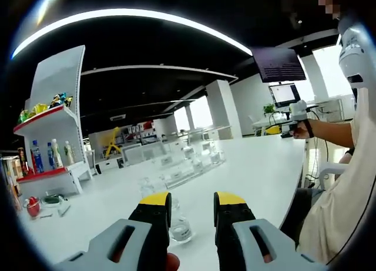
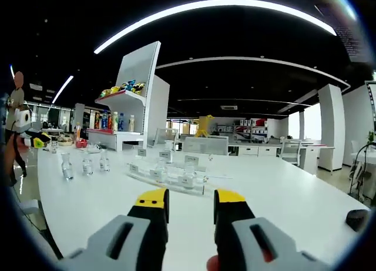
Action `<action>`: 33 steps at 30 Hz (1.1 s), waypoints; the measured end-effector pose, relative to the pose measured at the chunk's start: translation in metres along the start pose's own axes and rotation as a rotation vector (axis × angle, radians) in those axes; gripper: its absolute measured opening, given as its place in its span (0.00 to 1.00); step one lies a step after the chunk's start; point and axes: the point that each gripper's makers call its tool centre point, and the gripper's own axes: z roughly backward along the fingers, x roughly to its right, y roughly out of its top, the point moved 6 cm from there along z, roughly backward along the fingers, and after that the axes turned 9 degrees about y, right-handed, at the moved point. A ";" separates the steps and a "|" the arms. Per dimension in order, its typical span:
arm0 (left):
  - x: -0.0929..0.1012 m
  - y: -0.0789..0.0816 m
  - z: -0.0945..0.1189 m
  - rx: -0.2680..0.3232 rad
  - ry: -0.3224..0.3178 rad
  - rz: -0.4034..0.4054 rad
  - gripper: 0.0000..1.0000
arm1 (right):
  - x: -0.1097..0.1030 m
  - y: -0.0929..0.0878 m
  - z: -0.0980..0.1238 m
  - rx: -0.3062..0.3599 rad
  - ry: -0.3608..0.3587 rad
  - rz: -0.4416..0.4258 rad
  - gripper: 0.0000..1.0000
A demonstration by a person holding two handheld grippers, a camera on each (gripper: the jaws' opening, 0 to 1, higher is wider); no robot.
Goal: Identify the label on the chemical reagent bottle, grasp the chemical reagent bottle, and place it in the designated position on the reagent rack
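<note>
Both tools empty. Your left gripper [image 1: 192,209] has its yellow-tipped jaws parted, nothing between them; your right gripper [image 2: 191,206] stands the same, jaws apart and holding nothing.

Nearest reagent bottle [image 1: 179,227]: in the left gripper view it stands on the white table [image 1: 258,171] just ahead of the left jaw tip, slightly inside the gap and partly covered by that jaw. Small, clear, looks like glass, with what may be clear liquid low in it. Further ahead of the same jaws sits the reagent rack [image 1: 191,165], clear plastic, with more small bottles in or around it.

In the right gripper view the rack [image 2: 170,176] lies ahead and a little left of your jaws, well apart from them. Three more clear bottles [image 2: 87,164] stand in a loose row further left.

Handling, as a judgement: light, rigid, smooth, breakable. Expect it to slip under a loose pinch and tip if nudged at the top. Take it across the body, mid-height or lower, jaws square to it, and close gently.

Hard to make out:
- No label is legible on any bottle; too small and glassy. The white tags on the rack can't be read either.
- The near bottle's neck and cap are hidden behind the left jaw.
- Rack slots blur together; which are free I can't tell.
- The person's sleeve [image 1: 346,183] cuts off the table's edge to the right of the left tool.
</note>
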 end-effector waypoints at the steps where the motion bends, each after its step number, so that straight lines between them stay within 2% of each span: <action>1: 0.000 0.000 0.000 0.000 0.002 0.002 0.29 | -0.001 0.000 0.004 -0.005 -0.012 0.005 0.30; 15: 0.008 0.006 0.005 0.010 -0.005 -0.010 0.29 | -0.008 0.011 0.050 0.027 -0.046 0.036 0.30; 24: 0.012 0.009 0.006 0.010 -0.015 -0.020 0.29 | 0.002 0.016 0.076 0.047 -0.092 0.050 0.30; 33: 0.014 0.010 0.006 0.010 -0.026 -0.023 0.29 | -0.002 0.026 0.090 0.054 -0.090 0.069 0.30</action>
